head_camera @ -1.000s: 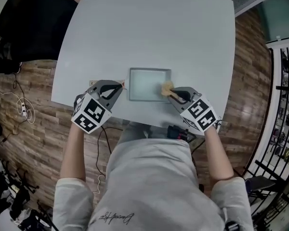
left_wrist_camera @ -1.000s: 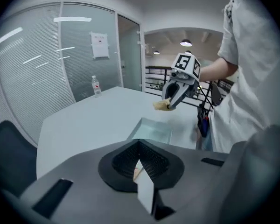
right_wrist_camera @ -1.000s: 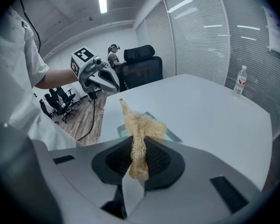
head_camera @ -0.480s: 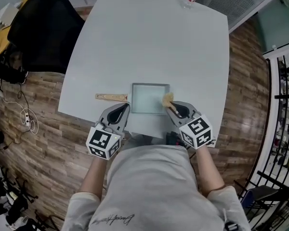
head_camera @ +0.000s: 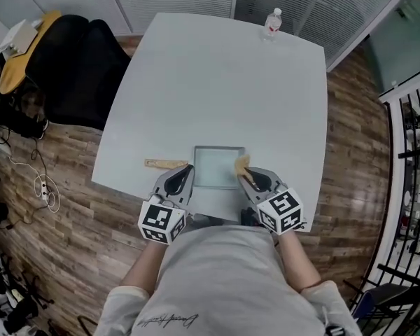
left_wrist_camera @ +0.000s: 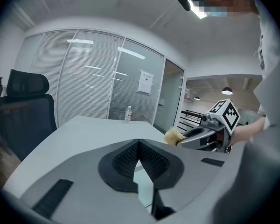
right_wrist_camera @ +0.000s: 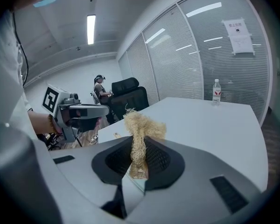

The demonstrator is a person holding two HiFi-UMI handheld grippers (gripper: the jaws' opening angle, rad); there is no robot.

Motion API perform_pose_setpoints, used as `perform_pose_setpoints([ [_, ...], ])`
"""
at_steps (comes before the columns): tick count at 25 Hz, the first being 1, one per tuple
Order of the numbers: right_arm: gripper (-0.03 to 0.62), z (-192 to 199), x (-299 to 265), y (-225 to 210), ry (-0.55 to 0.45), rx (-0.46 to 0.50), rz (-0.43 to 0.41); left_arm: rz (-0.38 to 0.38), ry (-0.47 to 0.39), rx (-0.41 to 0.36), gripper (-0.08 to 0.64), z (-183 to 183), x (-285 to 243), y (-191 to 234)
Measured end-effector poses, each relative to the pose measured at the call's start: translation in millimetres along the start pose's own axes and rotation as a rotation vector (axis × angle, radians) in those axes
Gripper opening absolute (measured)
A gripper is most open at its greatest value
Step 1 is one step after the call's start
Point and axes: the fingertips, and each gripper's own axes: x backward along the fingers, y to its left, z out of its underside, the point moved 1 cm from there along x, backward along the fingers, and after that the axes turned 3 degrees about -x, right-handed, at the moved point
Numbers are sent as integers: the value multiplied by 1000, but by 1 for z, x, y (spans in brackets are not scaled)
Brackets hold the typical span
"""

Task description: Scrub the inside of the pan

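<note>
A square, pale pan lies near the table's front edge, its wooden handle pointing left. My right gripper is shut on a tan fibrous scrubber that hangs over the pan's near right corner. In the right gripper view the scrubber stands pinched between the pads of that gripper. My left gripper is shut on nothing at the pan's near left corner, just right of the handle. In the left gripper view its jaws meet, and the right gripper with the scrubber shows ahead.
A water bottle stands at the white table's far edge. A black office chair sits left of the table, with cables on the wooden floor. A metal rail runs along the right. A person is far behind the chair.
My left gripper has come off the handle, which now shows, and sits at the pan's near left corner. Both grippers drew back toward me. The scrubber stays at the pan's right side.
</note>
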Motion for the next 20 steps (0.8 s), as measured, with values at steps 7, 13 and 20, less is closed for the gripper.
perform_pose_setpoints([
  [7, 67, -6, -2, -5, -23, -14, -7, -4, 9, -17, 10, -4, -9, -1],
  [13, 67, -4, -4, -4, -3, 2, -16, -4, 31, -59, 10, -3, -9, -4],
  [20, 67, -5, -4, -1, -8, 8, -35, -10, 41, -62, 11, -4, -8, -4],
])
